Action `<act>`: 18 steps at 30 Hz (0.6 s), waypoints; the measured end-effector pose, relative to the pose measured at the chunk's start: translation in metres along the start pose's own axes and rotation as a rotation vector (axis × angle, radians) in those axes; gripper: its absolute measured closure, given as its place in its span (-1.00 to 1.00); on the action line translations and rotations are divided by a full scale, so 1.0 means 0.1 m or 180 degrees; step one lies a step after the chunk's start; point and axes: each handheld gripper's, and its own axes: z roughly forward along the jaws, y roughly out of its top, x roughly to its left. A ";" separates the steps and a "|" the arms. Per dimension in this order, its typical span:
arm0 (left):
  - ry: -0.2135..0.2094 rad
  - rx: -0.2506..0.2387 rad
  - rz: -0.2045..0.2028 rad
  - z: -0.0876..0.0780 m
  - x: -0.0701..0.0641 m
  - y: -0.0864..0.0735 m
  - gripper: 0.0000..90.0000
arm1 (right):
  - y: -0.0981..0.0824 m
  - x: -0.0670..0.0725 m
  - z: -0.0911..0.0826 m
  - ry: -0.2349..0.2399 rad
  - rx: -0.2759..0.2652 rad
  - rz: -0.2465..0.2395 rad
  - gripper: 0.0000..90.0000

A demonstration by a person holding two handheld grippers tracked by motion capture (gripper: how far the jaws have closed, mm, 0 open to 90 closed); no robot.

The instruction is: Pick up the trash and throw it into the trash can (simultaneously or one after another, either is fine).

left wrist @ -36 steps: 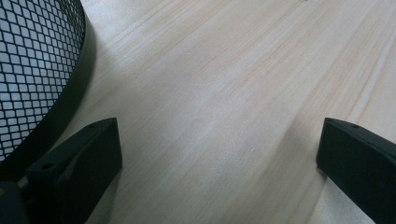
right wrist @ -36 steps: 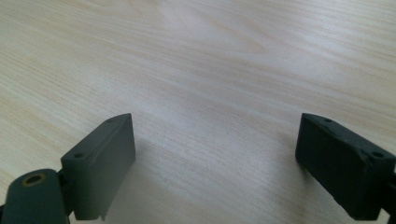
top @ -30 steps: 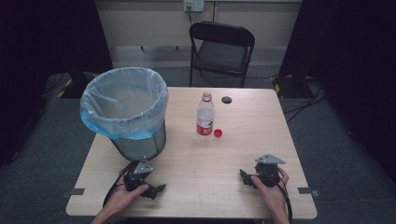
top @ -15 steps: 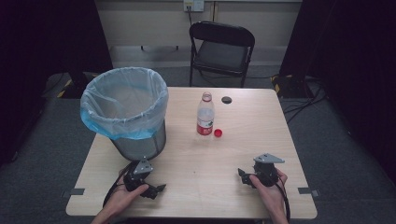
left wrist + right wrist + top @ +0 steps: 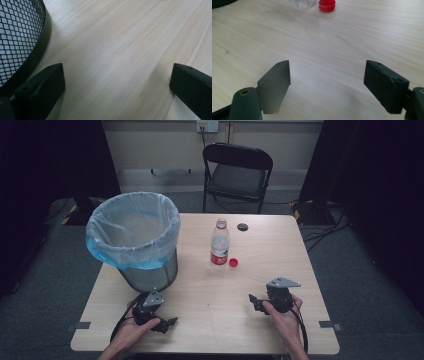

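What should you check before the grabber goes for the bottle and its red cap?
1. Bottle upright on the table: ok.
2. Red cap off, lying beside the bottle: ok.
3. Right gripper open, nothing between its fingers, though they have just been closing a little: ok.
4. Left gripper open and empty: ok.
5. Bin lined and ready: ok.
6. Bottle empty: cannot tell.
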 end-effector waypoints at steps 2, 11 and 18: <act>0.0000 -0.0002 0.0000 0.00 0.00 0.00 -1.00 | 0.04 0.02 0.02 0.0025 -0.0020 -0.0035 -0.55; -0.0001 0.0000 0.0002 0.00 0.00 0.00 -1.00 | 0.22 0.06 0.13 0.0138 -0.0036 -0.0097 -0.58; -0.0001 -0.0003 0.0000 0.00 0.00 0.00 -1.00 | 0.34 0.06 0.17 0.0202 -0.0080 -0.0118 -0.62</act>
